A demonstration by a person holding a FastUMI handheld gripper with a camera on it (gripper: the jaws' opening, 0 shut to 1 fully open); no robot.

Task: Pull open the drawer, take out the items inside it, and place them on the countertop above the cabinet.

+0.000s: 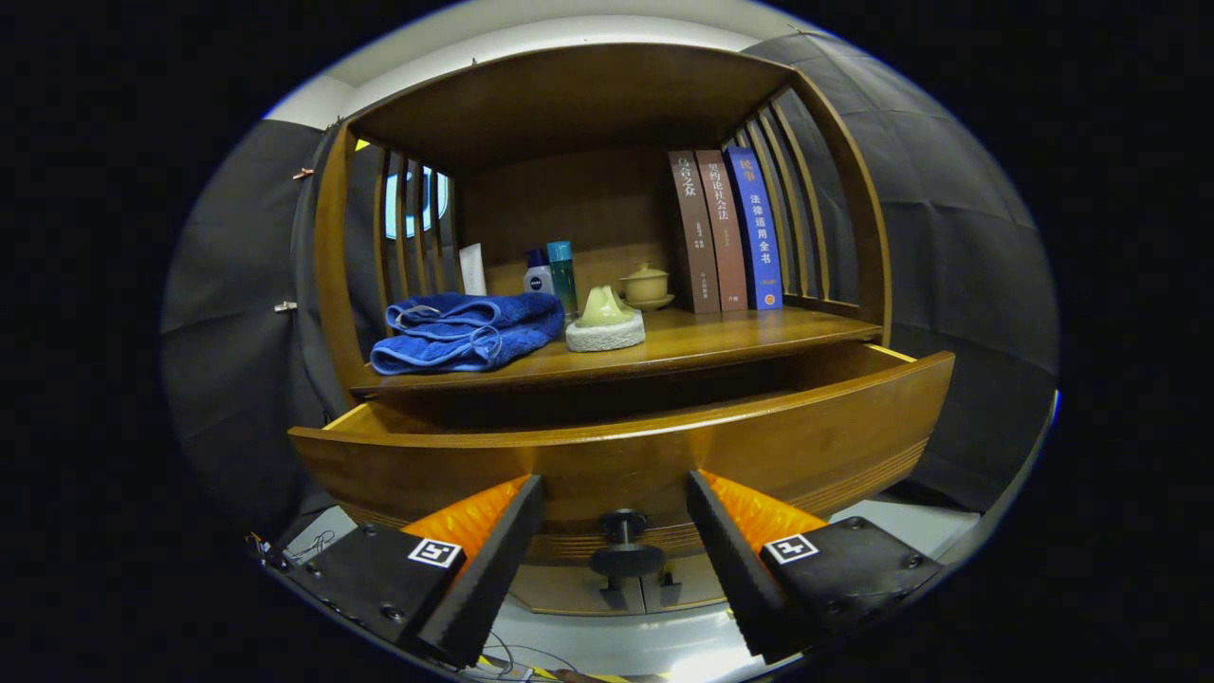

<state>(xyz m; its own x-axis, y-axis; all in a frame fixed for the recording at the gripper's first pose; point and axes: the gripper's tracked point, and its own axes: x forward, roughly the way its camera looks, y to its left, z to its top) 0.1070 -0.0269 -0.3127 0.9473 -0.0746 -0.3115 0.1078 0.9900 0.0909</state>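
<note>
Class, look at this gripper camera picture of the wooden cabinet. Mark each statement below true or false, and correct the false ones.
1. The drawer is pulled open. True.
2. The gripper is clamped on the drawer knob. False: the fingers stand apart, the knob between them, untouched.
3. A folded blue towel lies on the countertop. True.
4. The three books lie flat in a pile. False: they stand upright.
5. The towel is in the drawer. False: it lies above it.

Staged home corner in a cloth-walled booth: wooden cabinet [607, 237], 3 books [726, 230], towel [467, 332], toiletries [552, 275].
</note>
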